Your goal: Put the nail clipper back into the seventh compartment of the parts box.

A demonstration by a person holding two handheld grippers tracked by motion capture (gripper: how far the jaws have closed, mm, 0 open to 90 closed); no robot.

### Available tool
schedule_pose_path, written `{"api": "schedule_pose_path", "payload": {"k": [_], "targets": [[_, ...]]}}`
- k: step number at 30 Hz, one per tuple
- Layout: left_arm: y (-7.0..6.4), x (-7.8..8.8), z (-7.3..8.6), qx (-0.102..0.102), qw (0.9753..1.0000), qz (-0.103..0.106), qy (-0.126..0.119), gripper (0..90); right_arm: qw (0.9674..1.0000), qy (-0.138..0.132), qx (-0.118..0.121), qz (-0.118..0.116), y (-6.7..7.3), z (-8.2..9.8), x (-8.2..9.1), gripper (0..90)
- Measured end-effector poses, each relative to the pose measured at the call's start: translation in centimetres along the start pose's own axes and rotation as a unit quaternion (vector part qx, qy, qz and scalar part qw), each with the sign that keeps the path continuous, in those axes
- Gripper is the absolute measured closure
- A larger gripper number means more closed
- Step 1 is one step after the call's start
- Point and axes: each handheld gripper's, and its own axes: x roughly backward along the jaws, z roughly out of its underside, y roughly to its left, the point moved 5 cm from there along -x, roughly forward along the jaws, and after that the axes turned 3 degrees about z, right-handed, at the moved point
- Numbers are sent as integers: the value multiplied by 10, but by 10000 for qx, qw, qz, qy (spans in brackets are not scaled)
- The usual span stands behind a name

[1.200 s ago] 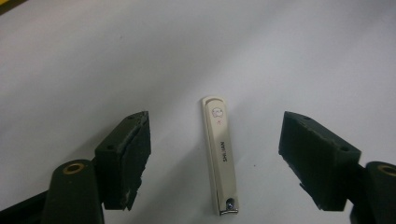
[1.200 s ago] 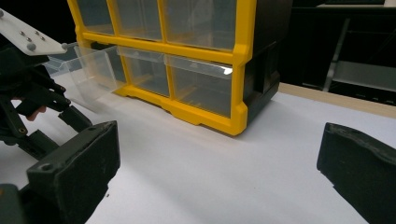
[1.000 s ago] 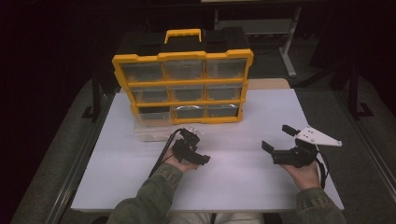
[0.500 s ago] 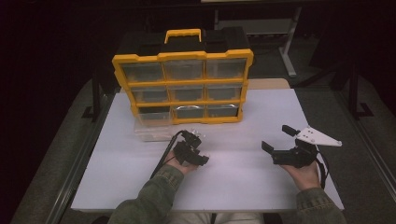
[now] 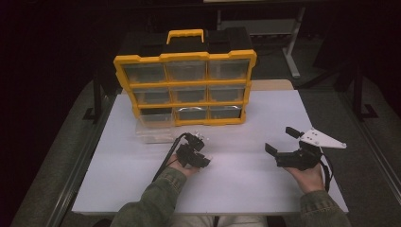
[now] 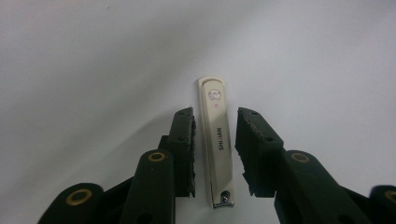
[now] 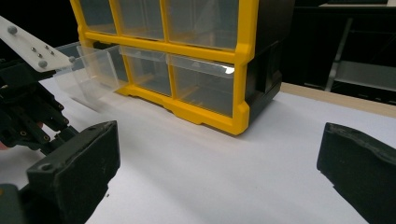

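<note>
A white rectangular tabletop [image 5: 236, 184] is set in a dark room. On it stands a yellow-and-black plastic drawer organiser [image 5: 187, 85]; its clear bottom-left drawer [image 5: 153, 130] is pulled out. The left gripper [image 6: 215, 140] has just been closing around a cream metal nail clipper [image 6: 215, 144] lying on the table, gaps remaining. The right gripper [image 5: 280, 142] is held wide open, unchanged.

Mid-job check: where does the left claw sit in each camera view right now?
High view: left claw low, left of centre, in front of the yellow organizer.
Left gripper view: left claw rises from the bottom; its jaws have just been closing and flank a nail clipper, with gaps on both sides.
Right gripper view: left claw at far left, below the pulled-out clear drawer.
Shared landmark: white table.
</note>
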Motion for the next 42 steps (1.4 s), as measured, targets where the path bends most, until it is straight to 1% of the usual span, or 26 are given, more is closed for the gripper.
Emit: {"api": "schedule_pose_path", "payload": {"k": [2,5,6,8,11,12,13,17,18,20,25,27,29,30,39,42], "targets": [[-1,-1,0,-19,10000,-1,22,702,10000,-1,-4,1,0,0,0,0],[-1,-2,0,-7,10000,13,28,756,10000,0,-6,0,0,0,0,0],[0,-2,0,42,10000,61,18,761,10000,8,-16,-14,0,0,0,0],[1,-2,0,29,10000,83,32,767,10000,16,-19,-26,0,1,0,0],[1,-2,0,-55,9998,160,67,770,10000,30,-27,-26,0,1,-1,0],[1,-2,0,-55,9998,160,67,771,10000,30,-27,-26,0,1,-1,0],[3,-1,0,-9,9997,252,56,772,10000,32,-26,-24,0,1,-1,0],[4,0,0,-32,9998,215,46,775,10000,31,-19,-32,1,1,-1,0],[4,0,0,-77,9998,162,39,775,10000,31,-18,-35,1,1,0,0],[3,0,0,-101,9998,144,33,775,10000,28,-25,-33,1,1,0,0],[3,3,0,-209,9997,149,55,775,10000,7,-39,-22,0,1,1,0],[3,4,0,-210,9997,146,59,775,10000,5,-46,-28,0,1,1,0],[4,8,-1,-227,9997,120,40,775,10000,11,-39,-35,0,1,0,0],[4,9,-2,-271,9996,115,33,775,10000,15,-36,-35,0,1,0,0],[4,22,-5,-274,9995,99,-88,776,10000,21,-37,-31,0,1,0,0],[6,26,-6,-275,9995,138,-111,776,10000,23,-42,-26,0,2,1,0]]}}
